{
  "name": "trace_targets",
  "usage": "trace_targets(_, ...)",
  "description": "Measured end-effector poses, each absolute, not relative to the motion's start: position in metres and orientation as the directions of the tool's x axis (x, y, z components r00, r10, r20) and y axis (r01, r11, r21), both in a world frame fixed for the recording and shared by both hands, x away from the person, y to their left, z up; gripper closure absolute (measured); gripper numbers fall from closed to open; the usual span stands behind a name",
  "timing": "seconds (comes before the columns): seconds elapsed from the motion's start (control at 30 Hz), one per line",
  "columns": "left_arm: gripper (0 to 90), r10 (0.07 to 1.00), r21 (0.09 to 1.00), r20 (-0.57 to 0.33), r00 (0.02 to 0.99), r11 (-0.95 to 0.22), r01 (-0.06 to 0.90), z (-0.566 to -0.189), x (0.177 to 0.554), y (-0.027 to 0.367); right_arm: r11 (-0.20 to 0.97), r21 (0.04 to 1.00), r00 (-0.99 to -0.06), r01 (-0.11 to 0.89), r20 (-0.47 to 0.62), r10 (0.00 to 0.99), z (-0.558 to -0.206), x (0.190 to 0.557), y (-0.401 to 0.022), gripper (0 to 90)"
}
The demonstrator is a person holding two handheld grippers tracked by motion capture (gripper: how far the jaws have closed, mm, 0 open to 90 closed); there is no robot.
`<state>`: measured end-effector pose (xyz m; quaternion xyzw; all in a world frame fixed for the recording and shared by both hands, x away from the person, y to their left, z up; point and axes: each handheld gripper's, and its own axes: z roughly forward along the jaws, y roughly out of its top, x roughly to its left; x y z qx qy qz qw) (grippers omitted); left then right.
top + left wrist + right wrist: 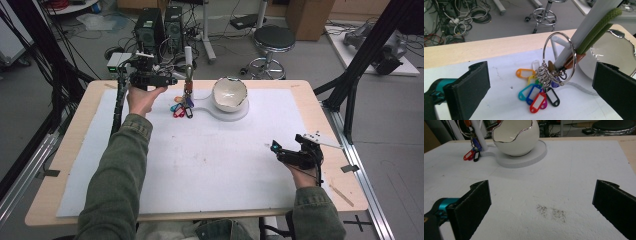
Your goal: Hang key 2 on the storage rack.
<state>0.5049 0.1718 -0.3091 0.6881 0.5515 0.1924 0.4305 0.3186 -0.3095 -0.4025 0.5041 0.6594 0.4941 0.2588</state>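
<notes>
The large steel key ring (pixel 559 58) with its bunch of coloured plastic key tags (pixel 537 93) hangs looped around the slanted white post (pixel 584 30) of a white stand, beside a green cord (pixel 599 30). The tags spill onto the white foam-covered surface (pixel 200 160), so the post carries the ring and keeps it from sliding off. The left tongs (pixel 540 87) stand wide apart on either side of the ring, pressing on nothing; it looks like the ring has been let go there. Next to the post, a white egg-shaped ceramic bowl (pixel 229 93) sits on the stand's round base. The right tongs (pixel 541 202) rest wide and empty, well apart, over the bare surface near the person's side.
</notes>
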Motion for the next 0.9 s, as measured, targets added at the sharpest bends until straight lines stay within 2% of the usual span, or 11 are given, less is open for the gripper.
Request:
trace_targets(0.57,1.6,0.929,0.816,-0.222,0.295,0.011,0.577,-0.317,0.477,0.209,0.002,0.913,-0.355,0.408,0.157,0.922,-0.402,0.317,-0.309,0.8)
trace_targets(0.9,1.6,0.926,0.82,-0.225,0.302,0.013,0.572,-0.318,0.458,0.215,0.0,0.913,-0.356,0.407,0.158,0.921,-0.402,0.318,-0.309,0.8)
